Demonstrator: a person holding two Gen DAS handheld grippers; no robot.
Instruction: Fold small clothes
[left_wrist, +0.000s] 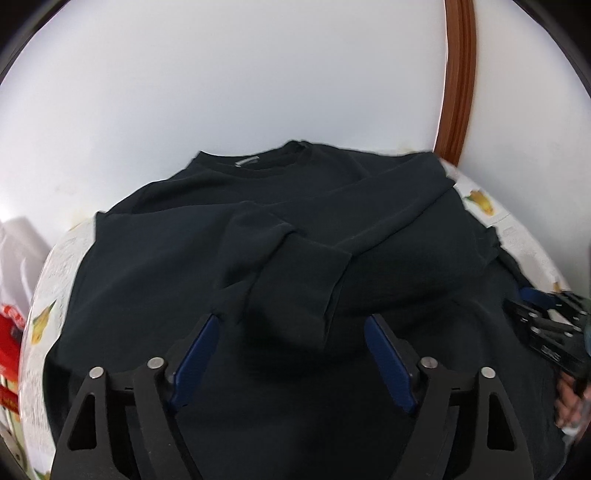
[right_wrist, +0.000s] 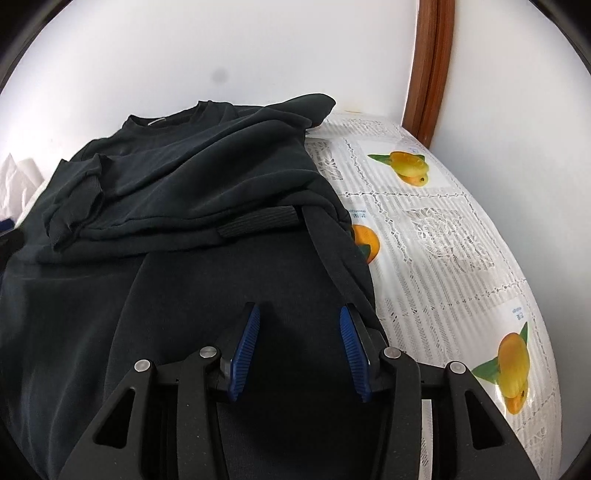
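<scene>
While the left wrist view looks over the dark sweatshirt (left_wrist: 280, 236) spread on the fruit-print tablecloth (left_wrist: 517, 236), the left gripper (left_wrist: 291, 354) hangs open above it, nothing between its jaws; a folded sleeve cuff (left_wrist: 295, 291) lies just beyond. The right gripper (left_wrist: 546, 325) shows at the right edge.

From the right wrist view, the right gripper (right_wrist: 299, 350) stands half-closed over the sweatshirt's near right edge (right_wrist: 354, 295); whether it pinches cloth cannot be told. Only this view shows the ribbed hem (right_wrist: 258, 221).
</scene>
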